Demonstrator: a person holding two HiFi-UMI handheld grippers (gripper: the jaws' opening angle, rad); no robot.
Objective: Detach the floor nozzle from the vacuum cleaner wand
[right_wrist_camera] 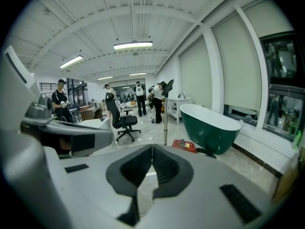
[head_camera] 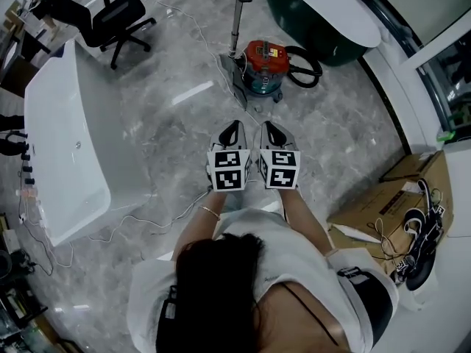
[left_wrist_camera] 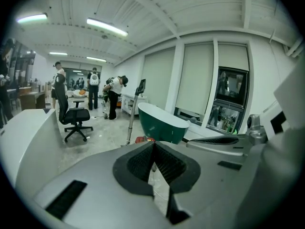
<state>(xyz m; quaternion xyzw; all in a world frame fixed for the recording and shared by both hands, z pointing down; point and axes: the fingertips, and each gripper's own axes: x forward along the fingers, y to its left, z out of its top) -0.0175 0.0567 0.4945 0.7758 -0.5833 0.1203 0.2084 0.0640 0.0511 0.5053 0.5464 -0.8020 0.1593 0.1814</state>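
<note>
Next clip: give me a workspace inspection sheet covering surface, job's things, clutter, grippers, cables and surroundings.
Surface: grey marble floor.
Job's things: wand upright, floor nozzle at its foot, beside the red vacuum canister; untouched.
Clutter: cardboard boxes at right.
Grippers: left gripper and right gripper shut, empty, side by side, short of the vacuum.
Cables: white cable across the floor; black hose looped by the canister.
Surroundings: white bathtub, green bathtub, office chair.
</note>
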